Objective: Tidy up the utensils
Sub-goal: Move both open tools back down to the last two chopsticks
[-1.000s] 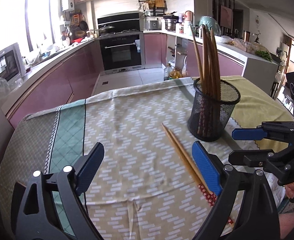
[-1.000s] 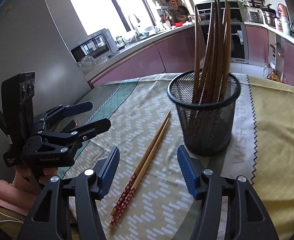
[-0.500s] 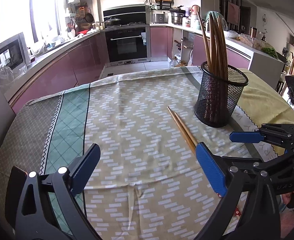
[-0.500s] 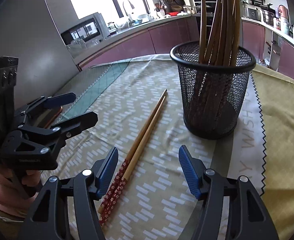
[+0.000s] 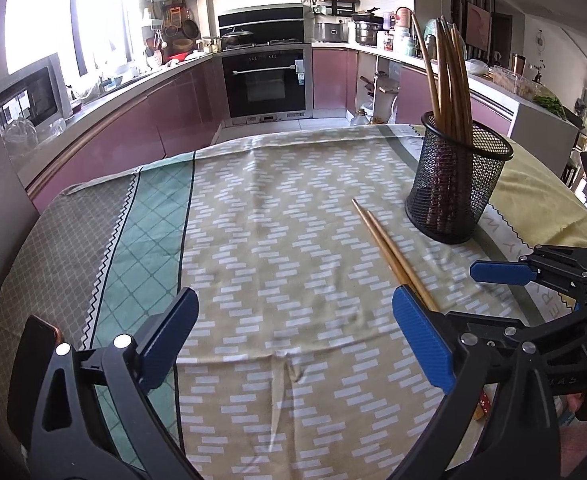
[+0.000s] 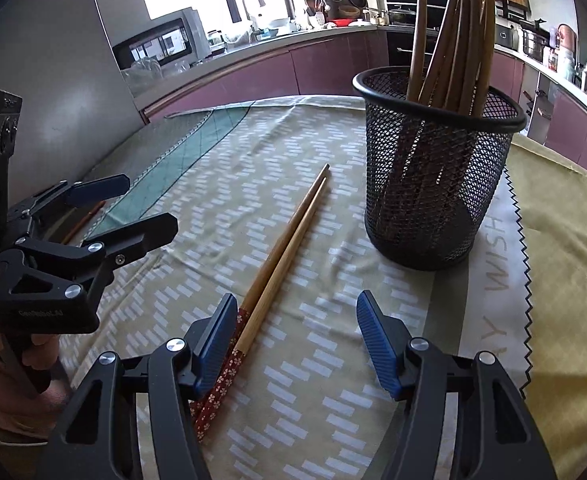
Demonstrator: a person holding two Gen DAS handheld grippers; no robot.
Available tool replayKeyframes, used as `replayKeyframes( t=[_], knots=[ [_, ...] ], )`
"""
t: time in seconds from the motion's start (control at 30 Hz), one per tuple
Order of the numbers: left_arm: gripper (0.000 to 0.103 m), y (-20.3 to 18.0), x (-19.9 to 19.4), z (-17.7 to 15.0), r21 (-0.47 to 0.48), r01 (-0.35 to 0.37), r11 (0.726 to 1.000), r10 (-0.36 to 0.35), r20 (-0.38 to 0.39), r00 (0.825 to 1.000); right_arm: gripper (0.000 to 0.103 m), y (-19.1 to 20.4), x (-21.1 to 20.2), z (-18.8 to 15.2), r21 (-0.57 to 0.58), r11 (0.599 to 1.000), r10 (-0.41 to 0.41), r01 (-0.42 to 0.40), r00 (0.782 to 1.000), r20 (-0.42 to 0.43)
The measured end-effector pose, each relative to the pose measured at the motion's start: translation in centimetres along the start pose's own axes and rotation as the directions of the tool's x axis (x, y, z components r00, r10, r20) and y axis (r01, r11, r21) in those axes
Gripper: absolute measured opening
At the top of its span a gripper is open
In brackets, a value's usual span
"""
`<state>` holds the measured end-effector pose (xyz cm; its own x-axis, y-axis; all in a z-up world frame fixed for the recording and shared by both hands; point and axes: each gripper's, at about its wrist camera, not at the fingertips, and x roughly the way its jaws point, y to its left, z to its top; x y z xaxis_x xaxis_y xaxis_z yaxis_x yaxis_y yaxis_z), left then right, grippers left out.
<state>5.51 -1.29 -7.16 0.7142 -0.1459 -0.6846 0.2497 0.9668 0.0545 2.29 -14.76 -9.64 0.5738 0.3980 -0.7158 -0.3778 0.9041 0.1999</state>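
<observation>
A pair of wooden chopsticks (image 6: 289, 236) with red flowered ends lies on the tablecloth, left of a black mesh holder (image 6: 433, 184) that holds several chopsticks upright. My right gripper (image 6: 297, 344) is open and low over the cloth, its left finger beside the red ends. In the left wrist view the pair (image 5: 389, 252) runs toward the holder (image 5: 453, 184). My left gripper (image 5: 293, 344) is open and empty, with the pair passing behind its right finger. The right gripper (image 5: 505, 284) shows at the right edge.
The table carries a patterned cloth (image 5: 273, 240) with a green band at the left and a yellow cloth (image 6: 565, 216) at the right. A thin stick (image 6: 81, 222) lies near the table's left edge. Kitchen counters and an oven (image 5: 265, 80) stand beyond.
Both grippers have moved lower and closer to the table. The right gripper has come up to the red ends of the pair. The chopsticks and holder have not moved.
</observation>
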Motion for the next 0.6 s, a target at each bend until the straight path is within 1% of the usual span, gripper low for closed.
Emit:
replayKeyframes(
  t=[0.2,0.43,0.5,0.57,0.6],
  knots=[
    [0.096,0.03,0.1,-0.24,-0.001,0.006,1.0,-0.006,-0.004,1.0,0.059,0.5,0.31,-0.2,-0.027,0.999,-0.044,0.044,0.999,-0.008],
    [0.096,-0.02,0.18,-0.45,-0.001,0.014,1.0,-0.014,-0.012,1.0,0.058,0.31,0.22,-0.2,-0.025,0.998,-0.059,0.059,0.998,-0.01],
    [0.096,-0.08,0.2,-0.47,0.0,0.017,1.0,-0.017,-0.012,1.0,0.057,0.3,0.29,-0.16,-0.028,0.997,-0.066,0.065,0.998,-0.014],
    [0.096,-0.15,0.24,-0.48,0.002,0.019,1.0,-0.019,-0.013,1.0,0.052,0.3,0.27,-0.17,-0.033,0.996,-0.083,0.083,0.996,-0.017],
    [0.096,-0.18,0.18,-0.49,0.003,0.02,1.0,-0.02,-0.013,1.0,0.051,0.29,0.29,-0.16,-0.032,0.996,-0.085,0.084,0.996,-0.017]
  ],
)
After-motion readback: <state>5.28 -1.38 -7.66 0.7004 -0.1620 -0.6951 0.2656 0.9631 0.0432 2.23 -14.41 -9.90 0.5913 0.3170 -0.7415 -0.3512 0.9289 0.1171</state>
